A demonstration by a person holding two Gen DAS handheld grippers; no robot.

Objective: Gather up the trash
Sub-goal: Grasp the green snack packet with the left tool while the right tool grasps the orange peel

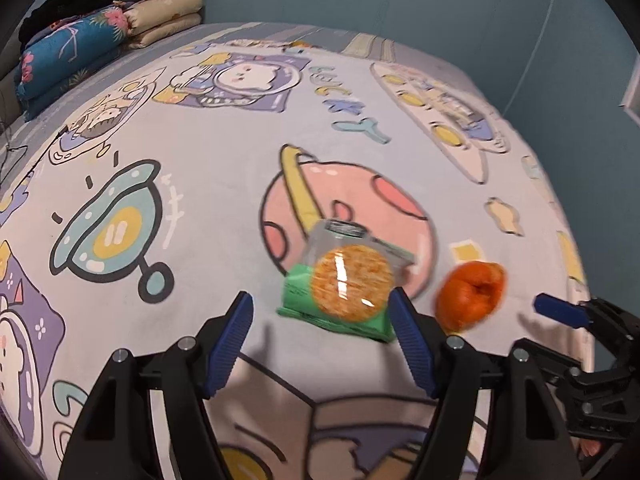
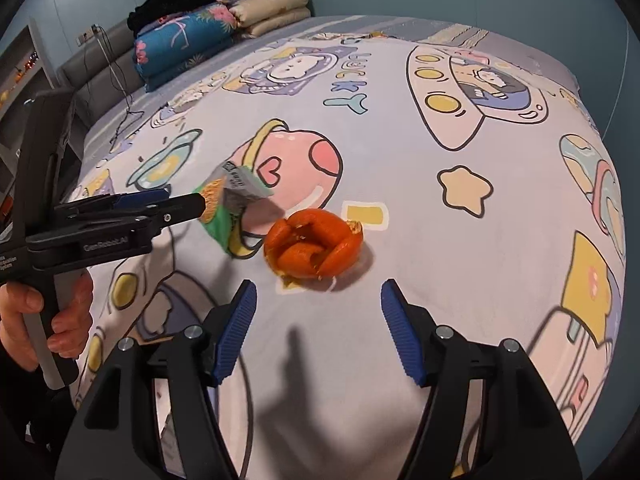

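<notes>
**Two open claws over trash on the cartoon bedsheet**

A green-and-clear plastic snack wrapper with a round orange cracker inside lies on the pale grey bedsheet printed with cartoon planets and spaceships, on the lower part of the printed pink planet, towards the near edge of the bed. Just beside it, towards the bed's right side, sits a curled heap of orange citrus peel, apart from the wrapper by a narrow strip of sheet.

The left gripper hangs above the sheet with its blue ribbed fingers spread wide and nothing between them; the wrapper lies just ahead of the right-hand finger (whether that tip brushes the packet cannot be told through the blur). The right gripper is likewise wide apart and empty, the peel lying just beyond its fingertips, roughly centred on the gap.

In the right wrist view a hand grips the handle of the left tool.

At the head end of the bed, folded quilts, one blue floral and one beige, are stacked against the grey headboard.
</notes>
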